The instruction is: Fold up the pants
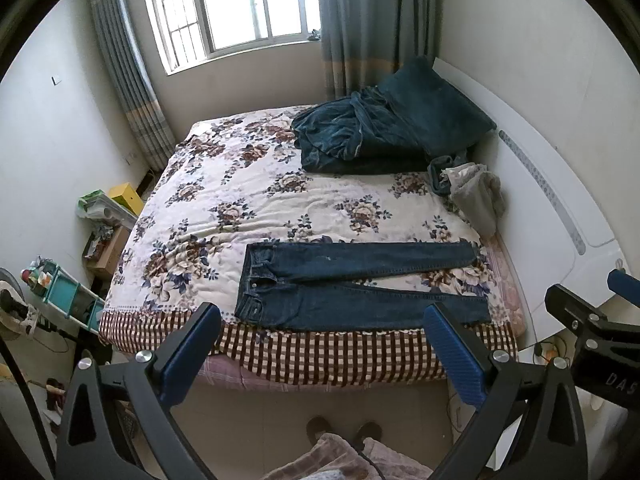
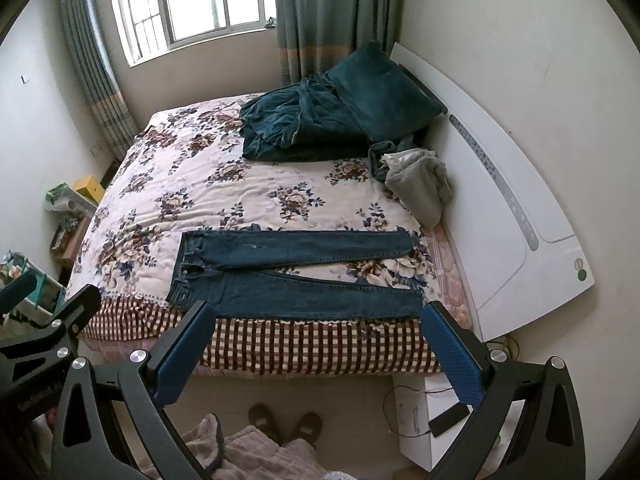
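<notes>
A pair of dark blue jeans (image 1: 352,280) lies flat on the near edge of the bed, waistband to the left, both legs stretched right and slightly spread. It also shows in the right wrist view (image 2: 296,272). My left gripper (image 1: 320,328) is open and empty, held above the floor in front of the bed, short of the jeans. My right gripper (image 2: 316,324) is open and empty too, at about the same distance. The right gripper shows at the right edge of the left wrist view (image 1: 592,320).
The bed has a floral quilt (image 1: 248,192) with a checked border. A dark teal blanket and pillow (image 1: 384,128) and a grey garment (image 1: 476,192) lie at its far right by the white headboard (image 1: 560,208). Shelves and boxes (image 1: 100,216) stand left. A white box with a phone (image 2: 448,420) stands on the floor at right.
</notes>
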The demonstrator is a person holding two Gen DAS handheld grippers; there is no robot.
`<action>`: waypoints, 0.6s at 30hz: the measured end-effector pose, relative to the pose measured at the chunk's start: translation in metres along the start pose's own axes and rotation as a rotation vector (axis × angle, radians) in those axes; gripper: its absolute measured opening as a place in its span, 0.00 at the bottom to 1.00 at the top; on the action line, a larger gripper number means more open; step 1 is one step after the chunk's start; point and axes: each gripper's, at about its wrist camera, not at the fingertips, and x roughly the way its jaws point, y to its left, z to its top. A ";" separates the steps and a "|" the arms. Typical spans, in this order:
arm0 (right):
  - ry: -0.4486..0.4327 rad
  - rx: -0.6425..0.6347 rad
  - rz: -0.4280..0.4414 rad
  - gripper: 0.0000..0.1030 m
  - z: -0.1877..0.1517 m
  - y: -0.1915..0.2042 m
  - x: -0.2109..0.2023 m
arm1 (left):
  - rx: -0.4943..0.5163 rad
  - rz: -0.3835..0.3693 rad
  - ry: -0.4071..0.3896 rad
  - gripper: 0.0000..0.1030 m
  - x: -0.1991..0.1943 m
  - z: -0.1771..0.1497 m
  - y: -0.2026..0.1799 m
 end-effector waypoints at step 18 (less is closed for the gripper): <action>-0.002 -0.001 0.007 1.00 0.011 0.006 -0.004 | -0.007 0.004 -0.024 1.00 -0.009 0.012 -0.003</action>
